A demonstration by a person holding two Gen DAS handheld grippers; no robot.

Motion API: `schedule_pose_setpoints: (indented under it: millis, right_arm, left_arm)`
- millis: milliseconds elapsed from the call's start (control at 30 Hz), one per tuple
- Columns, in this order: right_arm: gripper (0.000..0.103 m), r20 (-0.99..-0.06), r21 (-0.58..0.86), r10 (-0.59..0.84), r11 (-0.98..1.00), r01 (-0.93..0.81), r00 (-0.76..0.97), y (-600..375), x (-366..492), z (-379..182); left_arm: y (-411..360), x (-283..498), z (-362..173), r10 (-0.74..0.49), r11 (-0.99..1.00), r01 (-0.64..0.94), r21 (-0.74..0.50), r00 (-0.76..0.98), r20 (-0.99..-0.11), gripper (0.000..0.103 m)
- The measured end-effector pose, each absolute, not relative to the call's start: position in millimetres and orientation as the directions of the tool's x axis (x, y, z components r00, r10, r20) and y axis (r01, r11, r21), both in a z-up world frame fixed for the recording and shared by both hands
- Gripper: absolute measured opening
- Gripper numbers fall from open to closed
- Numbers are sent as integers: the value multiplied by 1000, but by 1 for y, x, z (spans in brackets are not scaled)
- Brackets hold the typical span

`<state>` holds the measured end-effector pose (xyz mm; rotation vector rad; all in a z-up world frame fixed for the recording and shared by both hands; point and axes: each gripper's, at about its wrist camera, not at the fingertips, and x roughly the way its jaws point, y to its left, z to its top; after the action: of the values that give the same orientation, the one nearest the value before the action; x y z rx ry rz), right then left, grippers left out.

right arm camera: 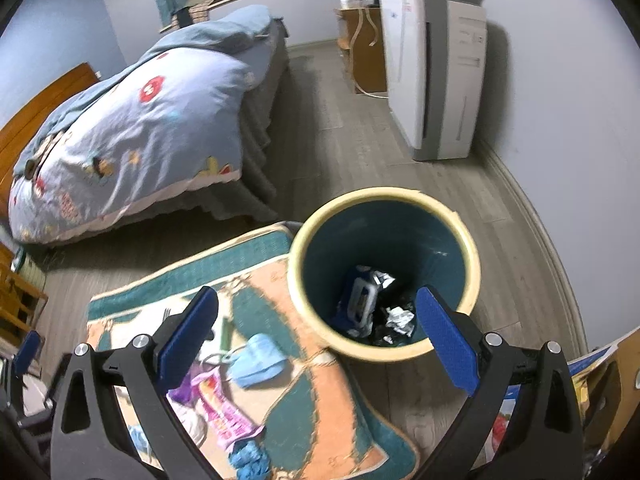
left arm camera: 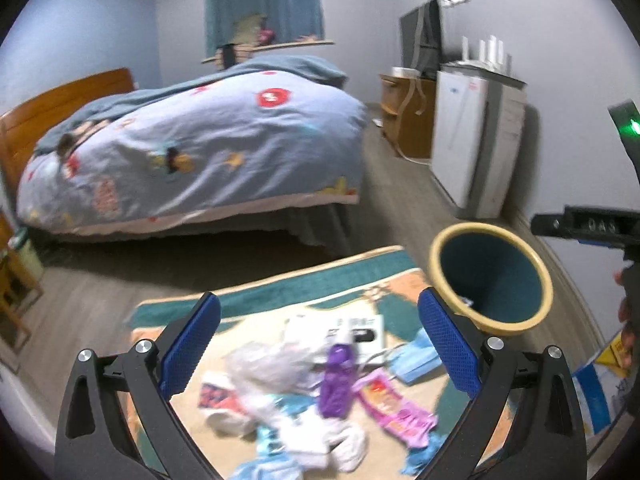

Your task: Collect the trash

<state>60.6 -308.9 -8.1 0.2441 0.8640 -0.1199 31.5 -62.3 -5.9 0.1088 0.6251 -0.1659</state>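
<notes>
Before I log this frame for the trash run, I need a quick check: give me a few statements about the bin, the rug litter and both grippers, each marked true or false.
1. The waste bin already holds some trash. True.
2. The right gripper is clamped on the blue face mask. False: its jaws stand open and empty, and the mask lies on the rug.
3. The purple wrapper lies among the litter on the rug. True.
4. The left gripper is holding a white plastic bag. False: its jaws are open with nothing between them.
5. The bin is lying on its side. False: it stands upright at the rug's edge.
</notes>
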Motion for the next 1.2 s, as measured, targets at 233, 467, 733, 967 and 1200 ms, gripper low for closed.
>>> schedule_pose_setpoints:
  millis: [233,467,733,967,1200]
  right_arm:
    - [97,-778,107,-15,982,156,627,-274,44,-23]
    - [97,-823,93,5,988,126,567,-236,30,-62]
    - [97,-884,70,42,997,43,465,-192,27,-112]
    - [95,-902,15,38,998,-57,429,-167,38,-137]
    - [66,-935,3,48,992,-128,352,-153,51,-164]
  left_arm:
    - [-17,18,-9,-68,996,94,11,791,-607,98]
    - [3,17,-16,-36,998,58,15,778,-627,98]
    - [9,19,-24,-22,997,62,39,760,-649,98]
    - [23,25,-32,-17,1000,21,-2,731,-682,98]
    - [33,32,-39,-14,1000,-3,-23,711,-703,98]
